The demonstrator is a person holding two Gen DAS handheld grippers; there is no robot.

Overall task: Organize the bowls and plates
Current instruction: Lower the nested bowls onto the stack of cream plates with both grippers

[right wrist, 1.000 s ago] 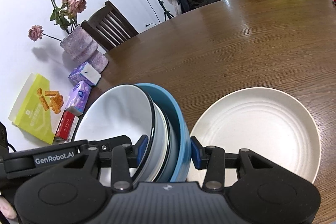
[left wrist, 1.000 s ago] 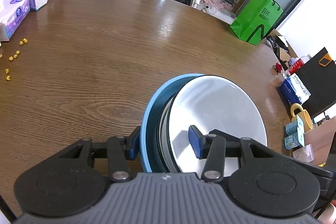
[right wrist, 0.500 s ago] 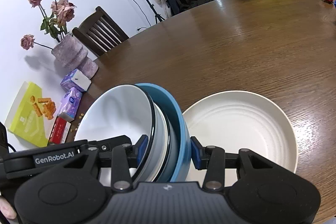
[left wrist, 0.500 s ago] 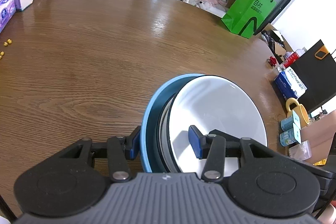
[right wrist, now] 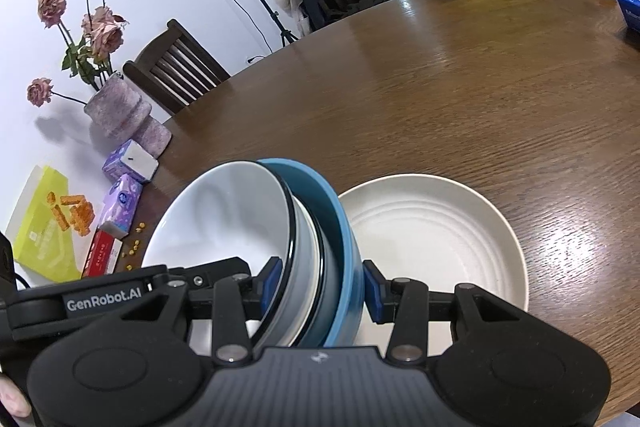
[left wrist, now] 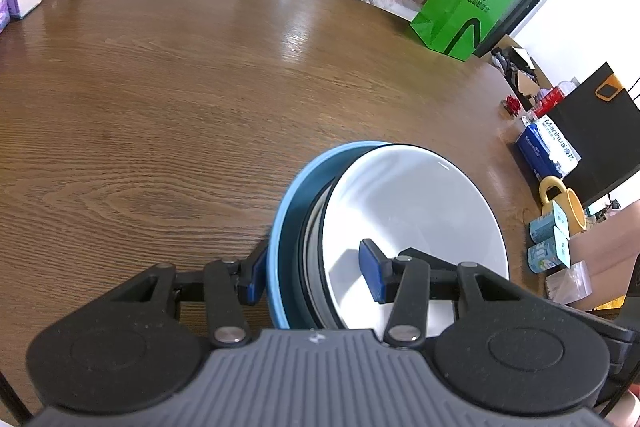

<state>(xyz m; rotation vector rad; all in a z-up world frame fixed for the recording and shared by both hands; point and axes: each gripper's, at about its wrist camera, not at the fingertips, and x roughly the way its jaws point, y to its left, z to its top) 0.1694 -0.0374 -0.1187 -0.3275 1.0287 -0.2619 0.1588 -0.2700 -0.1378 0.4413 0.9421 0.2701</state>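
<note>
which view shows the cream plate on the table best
The right wrist view. The cream plate lies flat on the table just right of the bowl stack, with its ridged inside and most of its rim showing past the right gripper. The left wrist view shows nothing of it, only the stack and bare wood.

I count three nested bowls (right wrist: 256, 227), one cream plate (right wrist: 436, 239), one green bag (left wrist: 460, 7), one vase (right wrist: 120, 111), two purple tissue packs (right wrist: 124, 203) and one yellow mug (left wrist: 568, 203).
</note>
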